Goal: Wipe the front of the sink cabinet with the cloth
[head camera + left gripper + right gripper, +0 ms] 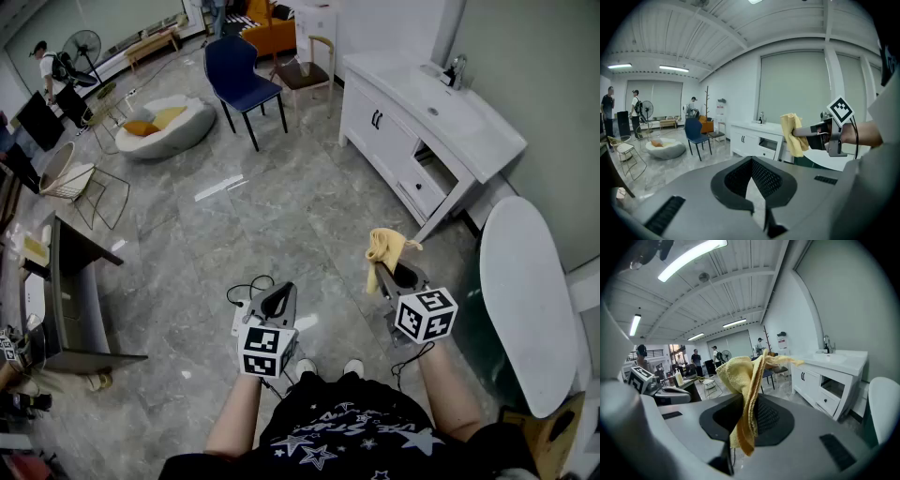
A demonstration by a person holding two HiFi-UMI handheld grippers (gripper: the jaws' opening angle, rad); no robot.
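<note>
A white sink cabinet (403,141) with a basin and tap stands against the far right wall, one drawer pulled out; it also shows as the cabinet (754,140) and cabinet (825,385). My right gripper (392,272) is shut on a yellow cloth (386,251), which hangs from its jaws well short of the cabinet. The same cloth (745,390) droops between the jaws in the right gripper view, and the cloth (793,133) shows from the side. My left gripper (277,305) is shut and holds nothing, out over the floor.
A blue chair (239,80) and a brown chair (305,70) stand left of the cabinet. A white oval panel (530,300) leans at the right. A desk (66,291), wire chairs and a round floor cushion (164,122) occupy the left. People stand far back.
</note>
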